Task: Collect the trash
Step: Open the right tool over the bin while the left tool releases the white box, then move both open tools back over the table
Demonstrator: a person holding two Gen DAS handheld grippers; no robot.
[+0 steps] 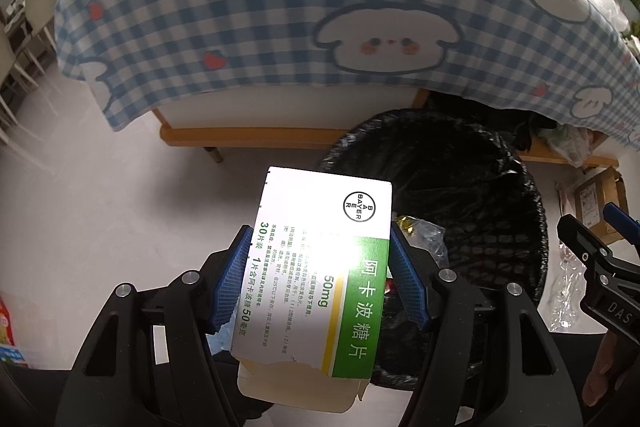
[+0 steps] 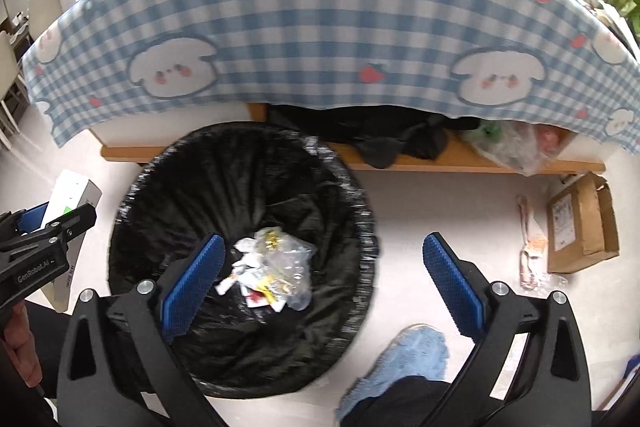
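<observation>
Pale floor (image 2: 440, 195) is seen under a table draped in a blue checked tablecloth (image 2: 320, 27) printed with puppies. Below it, a black-lined trash bin (image 2: 168, 187) holding crumpled wrappers (image 2: 276, 271) is set beside a cardboard box (image 2: 580, 223). The medicine box (image 1: 316, 267) is clamped between the left gripper (image 1: 320, 279) pads, just left of the bin. The right gripper (image 2: 320, 283) is held apart, empty, over the bin rim.
</observation>
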